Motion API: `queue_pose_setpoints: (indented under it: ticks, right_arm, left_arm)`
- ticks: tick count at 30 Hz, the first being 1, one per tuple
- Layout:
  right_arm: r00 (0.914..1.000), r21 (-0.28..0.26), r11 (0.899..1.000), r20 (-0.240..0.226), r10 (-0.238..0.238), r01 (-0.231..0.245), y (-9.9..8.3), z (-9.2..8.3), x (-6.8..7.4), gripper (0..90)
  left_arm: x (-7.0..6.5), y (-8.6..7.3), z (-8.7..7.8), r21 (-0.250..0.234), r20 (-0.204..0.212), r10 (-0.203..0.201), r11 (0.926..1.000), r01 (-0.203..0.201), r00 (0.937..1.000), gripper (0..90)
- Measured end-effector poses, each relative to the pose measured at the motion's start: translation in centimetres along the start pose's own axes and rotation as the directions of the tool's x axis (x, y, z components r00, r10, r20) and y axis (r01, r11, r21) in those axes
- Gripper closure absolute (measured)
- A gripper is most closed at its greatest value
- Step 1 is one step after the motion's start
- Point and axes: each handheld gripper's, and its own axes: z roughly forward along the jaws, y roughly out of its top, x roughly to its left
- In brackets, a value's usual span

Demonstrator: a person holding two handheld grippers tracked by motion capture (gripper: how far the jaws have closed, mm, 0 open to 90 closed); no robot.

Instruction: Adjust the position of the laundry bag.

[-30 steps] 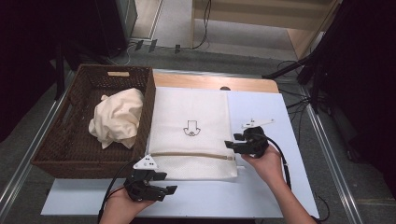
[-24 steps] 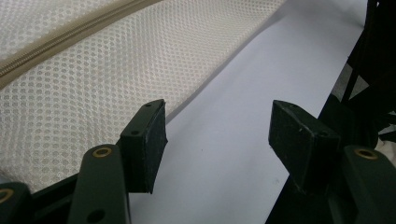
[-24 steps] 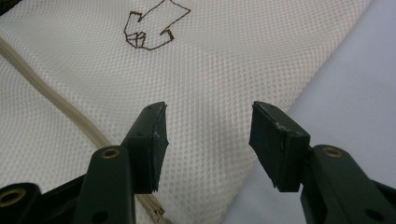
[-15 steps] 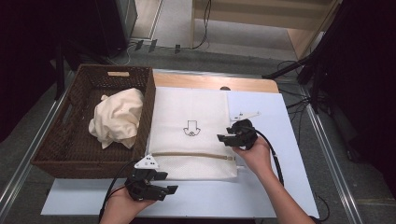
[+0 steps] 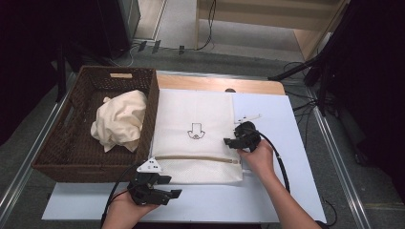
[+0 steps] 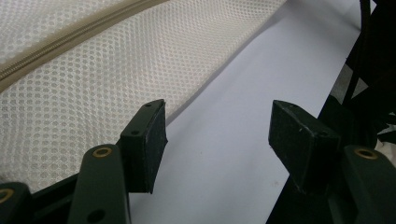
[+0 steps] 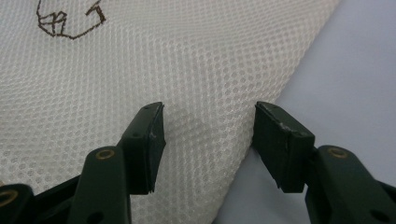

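The white mesh bag (image 5: 196, 133) lies flat in the table's middle, at 3 o'clock from the basket (image 5: 71, 152). It looks light, soft and limp, so its right edge seems the best place to pinch. The right gripper (image 7: 205, 140) stands spread astride that edge; the left gripper (image 6: 217, 140) is spread above bare table. A drawn arrow (image 5: 195, 130) shows, but no readable words.
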Motion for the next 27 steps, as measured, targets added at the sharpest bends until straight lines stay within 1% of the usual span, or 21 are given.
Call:
queue_pose_setpoints:
  ticks: [1, 3, 4, 6, 7, 9, 10, 11, 13, 14, 18, 19, 23, 27]
  right_arm:
    - [1.0000, 0.003, 1.000, 0.003, -0.007, 0.007, 0.0, 0.0, 0.1, 46.3]
    - [1.0000, 0.002, 1.000, 0.004, -0.006, 0.006, 0.0, -0.1, 0.2, 51.6]
    - [0.9998, 0.000, 1.000, 0.011, -0.017, 0.017, 0.0, -0.1, 0.3, 54.9]
    - [0.9991, -0.007, 0.999, 0.013, -0.041, 0.041, -0.1, -0.2, 0.5, 64.6]
    - [0.9985, -0.010, 0.999, 0.012, -0.052, 0.053, -0.1, -0.1, 0.6, 66.8]
    - [0.9972, -0.004, 0.998, 0.036, -0.065, 0.065, 0.0, -0.2, 0.9, 76.0]
    - [0.9964, -0.005, 0.997, 0.042, -0.074, 0.074, 0.0, -0.1, 1.0, 77.8]
    - [0.9967, -0.009, 0.998, 0.041, -0.070, 0.070, 0.0, -0.1, 1.0, 80.4]
    - [0.9983, -0.012, 0.999, 0.034, -0.047, 0.047, 0.1, -0.1, 0.7, 85.8]
    - [0.9995, -0.008, 1.000, 0.018, -0.025, 0.026, 0.1, -0.2, 0.5, 86.7]
    - [0.9995, -0.013, 1.000, -0.024, 0.018, -0.019, 0.2, -0.5, -0.1, 89.4]
    - [0.9994, -0.013, 1.000, -0.029, 0.017, -0.017, 0.3, -0.5, -0.2, 89.6]
    - [0.9989, -0.011, 0.999, -0.037, 0.030, -0.031, 0.3, -0.8, -0.5, 89.8]
    - [0.9985, -0.009, 0.999, -0.034, 0.043, -0.044, 0.3, -1.1, -1.0, 89.9]
  left_arm:
    - [0.0, 0.0, 0.0, -0.003, 0.001, -0.001, 1.0000, 0.001, 1.0000, 37.0]
    - [0.0, 0.0, 0.0, -0.004, 0.001, -0.004, 1.0000, 0.004, 1.0000, 37.0]
    - [0.0, 0.0, 0.0, -0.002, 0.002, -0.003, 1.0000, 0.003, 1.0000, 37.0]
    - [-0.1, 0.0, 0.1, 0.001, 0.001, -0.002, 1.0000, 0.002, 1.0000, 37.0]
    - [-0.1, 0.0, 0.1, 0.001, 0.001, -0.001, 1.0000, 0.001, 1.0000, 37.0]
    - [-0.1, 0.0, 0.1, -0.002, 0.002, -0.001, 1.0000, 0.001, 1.0000, 37.0]
    - [-0.1, 0.0, 0.1, -0.003, 0.003, -0.001, 1.0000, 0.001, 1.0000, 37.0]
    - [-0.1, 0.0, 0.1, -0.004, 0.003, -0.002, 1.0000, 0.002, 1.0000, 37.0]
    - [-0.1, 0.0, 0.1, 0.000, 0.002, -0.001, 1.0000, 0.001, 1.0000, 37.0]
    - [-0.1, 0.0, 0.0, 0.000, 0.003, -0.001, 1.0000, 0.001, 1.0000, 37.0]
    - [0.0, -0.1, -0.1, -0.010, 0.002, -0.008, 0.9999, 0.008, 1.0000, 37.0]
    - [0.1, -0.1, -0.1, -0.011, 0.002, -0.011, 0.9999, 0.011, 0.9999, 37.1]
    - [0.1, -0.1, -0.2, -0.012, -0.002, -0.012, 0.9999, 0.012, 0.9999, 37.1]
    - [0.1, -0.1, -0.3, -0.012, -0.004, -0.012, 0.9999, 0.012, 0.9999, 37.2]
